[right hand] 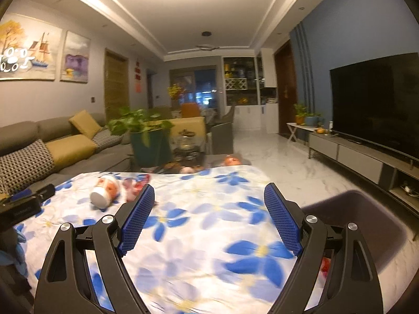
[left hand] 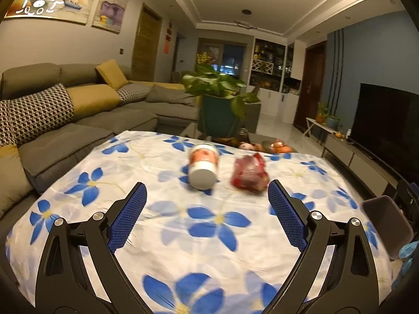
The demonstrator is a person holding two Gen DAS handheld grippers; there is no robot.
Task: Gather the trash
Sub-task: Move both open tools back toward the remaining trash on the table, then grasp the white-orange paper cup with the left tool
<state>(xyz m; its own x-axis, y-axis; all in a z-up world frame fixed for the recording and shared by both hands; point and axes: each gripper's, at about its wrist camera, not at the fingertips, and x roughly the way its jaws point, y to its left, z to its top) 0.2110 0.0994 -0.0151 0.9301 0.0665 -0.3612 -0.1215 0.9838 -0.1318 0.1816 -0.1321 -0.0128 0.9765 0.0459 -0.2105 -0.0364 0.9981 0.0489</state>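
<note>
A paper cup [left hand: 203, 166] with a red and white print lies on its side on the blue-flowered tablecloth [left hand: 125, 172]. Right of it sits a crumpled red wrapper [left hand: 250, 174]. My left gripper [left hand: 207, 192] hovers open just short of both, nothing between its blue pads. In the right wrist view the cup [right hand: 104, 192] and wrapper [right hand: 132, 187] lie at the left, partly behind the left finger. My right gripper [right hand: 208, 195] is open and empty over the cloth [right hand: 209, 235]. A dark purple bin [right hand: 366, 225] stands beyond the table's right edge, something red inside it.
A grey sofa [left hand: 86, 120] runs along the left. A potted plant [left hand: 220, 99] in a teal pot and small items stand on a dark table behind. The TV [right hand: 377, 102] and low cabinet line the right wall. The bin [left hand: 387, 225] shows at the right in the left wrist view.
</note>
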